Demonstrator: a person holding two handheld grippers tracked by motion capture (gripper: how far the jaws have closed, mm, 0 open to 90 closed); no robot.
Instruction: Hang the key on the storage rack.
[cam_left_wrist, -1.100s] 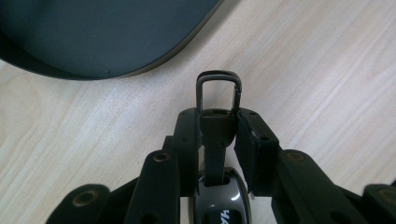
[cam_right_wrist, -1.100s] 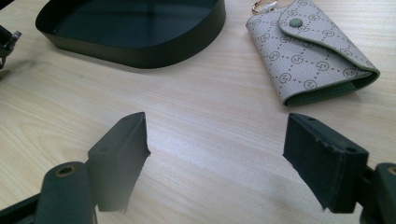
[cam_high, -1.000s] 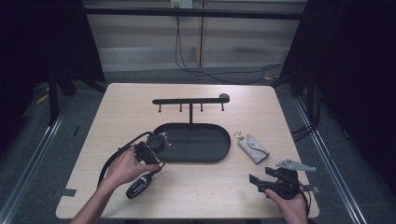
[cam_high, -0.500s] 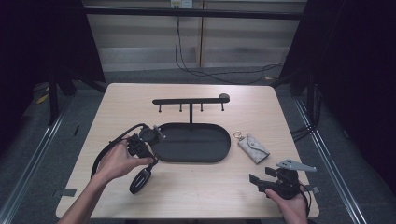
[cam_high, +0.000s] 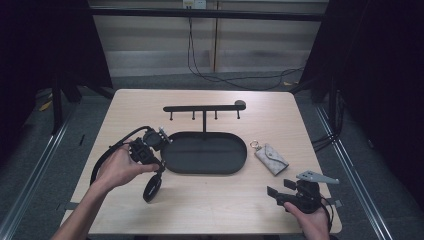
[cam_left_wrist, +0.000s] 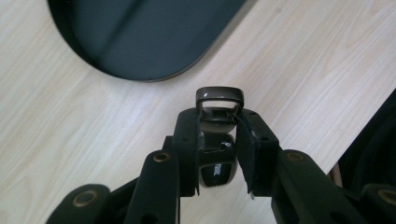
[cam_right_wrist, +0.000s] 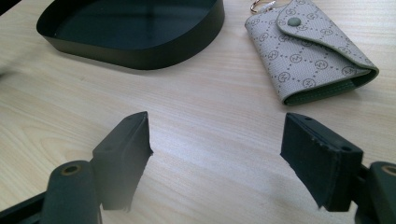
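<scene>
My left gripper (cam_high: 151, 186) (cam_left_wrist: 215, 119), held in a hand left of the black oval tray (cam_high: 172, 167), is shut on a small glossy dark key fob (cam_left_wrist: 215, 172). The fob's metal loop sticks out past the fingertips, just above the wood. The tray's rounded end (cam_left_wrist: 140, 42) lies ahead of the jaws. My right gripper (cam_high: 280, 189) (cam_right_wrist: 217, 135) rests near the table's front right corner, open and holding nothing. A grey patterned key pouch (cam_high: 271, 159) (cam_right_wrist: 313, 51) with a snap flap and a ring lies just beyond its jaws.
A black rack with small hooks (cam_high: 204, 107) stands behind the tray on the wooden table (cam_high: 215, 205). The tray's wall (cam_right_wrist: 140, 56) is ahead and left of the right gripper. A black cable (cam_high: 107, 152) loops by the left hand. Dark floor surrounds the table.
The left hand has drawn back a little to the left and away from the front edge, turning its gripper. The right gripper has stayed put.
</scene>
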